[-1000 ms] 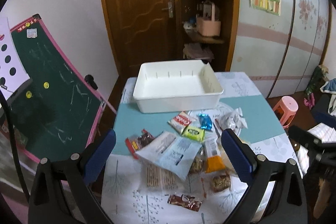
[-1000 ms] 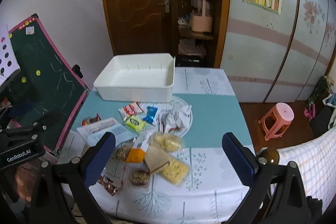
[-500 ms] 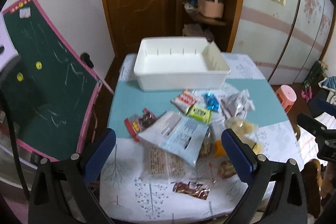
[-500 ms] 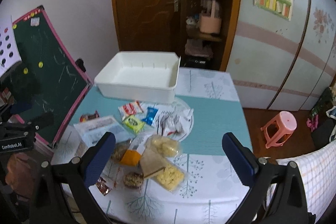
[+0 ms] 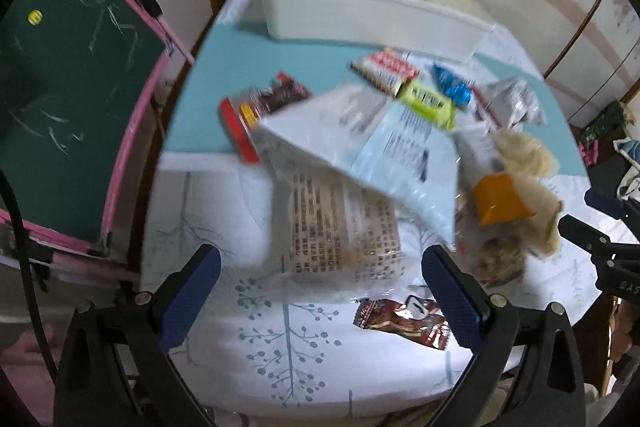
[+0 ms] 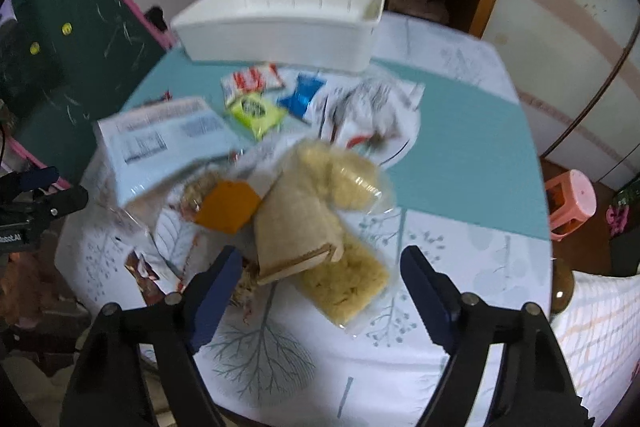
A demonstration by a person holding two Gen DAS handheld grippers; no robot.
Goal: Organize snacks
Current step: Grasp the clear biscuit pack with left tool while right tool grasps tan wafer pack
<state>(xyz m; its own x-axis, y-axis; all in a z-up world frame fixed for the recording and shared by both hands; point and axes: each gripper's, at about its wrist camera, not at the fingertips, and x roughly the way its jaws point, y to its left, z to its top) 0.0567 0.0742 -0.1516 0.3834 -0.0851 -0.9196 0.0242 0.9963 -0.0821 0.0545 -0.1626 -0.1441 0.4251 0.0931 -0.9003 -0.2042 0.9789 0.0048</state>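
Note:
Several snack packets lie heaped on the table before an empty white bin (image 5: 360,7) (image 6: 280,27) at its far side. My left gripper (image 5: 320,283) hangs open just above a clear bag with printed text (image 5: 340,227), under a pale blue packet (image 5: 400,151). A brown wrapper (image 5: 400,319) lies near its right finger. My right gripper (image 6: 320,287) hovers over a beige packet (image 6: 296,223) and clear bags of yellow snacks (image 6: 344,283). Its jaws are closing, with the beige packet's near end between them and no pad touching it.
A green chalkboard with a pink frame (image 5: 60,87) leans by the table's left side. A pink stool (image 6: 572,203) stands on the floor to the right. Red-white (image 6: 252,81), lime (image 6: 256,111) and blue (image 6: 302,97) packets lie near the bin, beside a crumpled silver one (image 6: 372,107).
Both grippers have dropped toward the table and tipped downward, so the snack pile looms much larger. The right gripper's fingers have drawn closer together. No snack has moved.

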